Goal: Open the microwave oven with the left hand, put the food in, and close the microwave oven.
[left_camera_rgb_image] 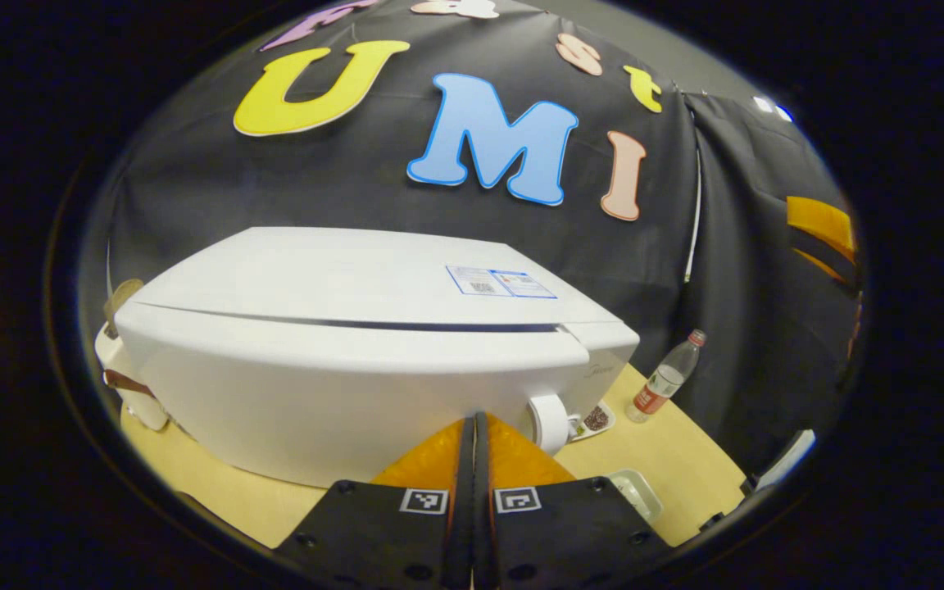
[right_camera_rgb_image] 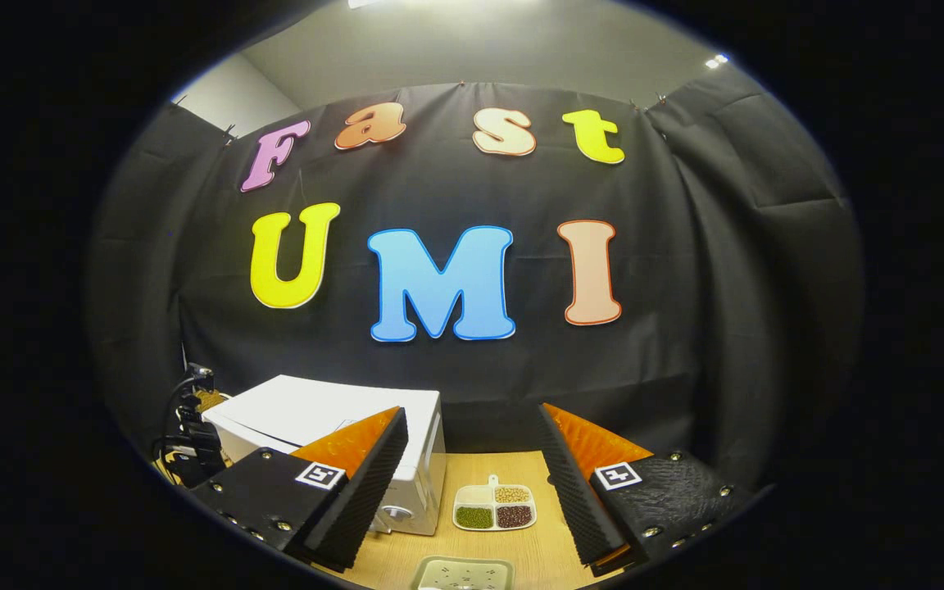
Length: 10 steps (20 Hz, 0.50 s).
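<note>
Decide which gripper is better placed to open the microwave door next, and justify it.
Left. The left gripper sits shut right at the microwave door front, while the right gripper hangs open farther back.

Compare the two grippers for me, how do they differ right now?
The left gripper has its fingers pressed together with nothing between them, while the right gripper is spread wide open. The left gripper sits close against the front of the closed white microwave; the right gripper is held back from it, looking over the divided food plate on the wooden table. Both are empty.
</note>
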Motion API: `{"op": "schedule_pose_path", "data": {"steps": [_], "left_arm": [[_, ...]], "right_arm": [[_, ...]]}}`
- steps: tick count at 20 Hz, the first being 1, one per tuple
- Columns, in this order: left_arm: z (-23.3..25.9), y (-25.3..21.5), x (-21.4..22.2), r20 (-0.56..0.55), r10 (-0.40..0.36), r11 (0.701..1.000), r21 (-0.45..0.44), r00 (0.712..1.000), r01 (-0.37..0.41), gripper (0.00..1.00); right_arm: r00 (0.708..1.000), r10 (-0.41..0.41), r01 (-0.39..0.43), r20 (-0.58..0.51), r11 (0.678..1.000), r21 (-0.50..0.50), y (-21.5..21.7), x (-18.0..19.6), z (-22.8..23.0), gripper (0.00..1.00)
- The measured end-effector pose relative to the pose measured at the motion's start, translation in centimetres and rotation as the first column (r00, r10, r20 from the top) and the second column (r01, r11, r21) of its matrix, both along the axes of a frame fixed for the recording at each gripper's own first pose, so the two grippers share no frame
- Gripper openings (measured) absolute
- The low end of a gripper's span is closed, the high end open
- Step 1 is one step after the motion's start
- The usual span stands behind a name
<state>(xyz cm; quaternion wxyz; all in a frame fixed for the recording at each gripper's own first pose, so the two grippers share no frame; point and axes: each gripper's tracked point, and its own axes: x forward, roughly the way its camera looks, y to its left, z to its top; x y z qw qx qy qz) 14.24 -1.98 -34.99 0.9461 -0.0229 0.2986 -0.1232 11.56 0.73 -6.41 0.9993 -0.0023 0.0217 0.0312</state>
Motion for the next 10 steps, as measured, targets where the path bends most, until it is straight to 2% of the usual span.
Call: {"op": "schedule_pose_path", "data": {"steps": [10], "left_arm": [[-0.2, -0.1, 0.1, 0.009, -0.017, 1.0, 0.019, 1.0, 0.017, 0.07]], "right_arm": [[1.0, -0.023, 0.023, 0.009, 1.0, -0.015, -0.9, -1.7, 0.7, 0.95]]}}
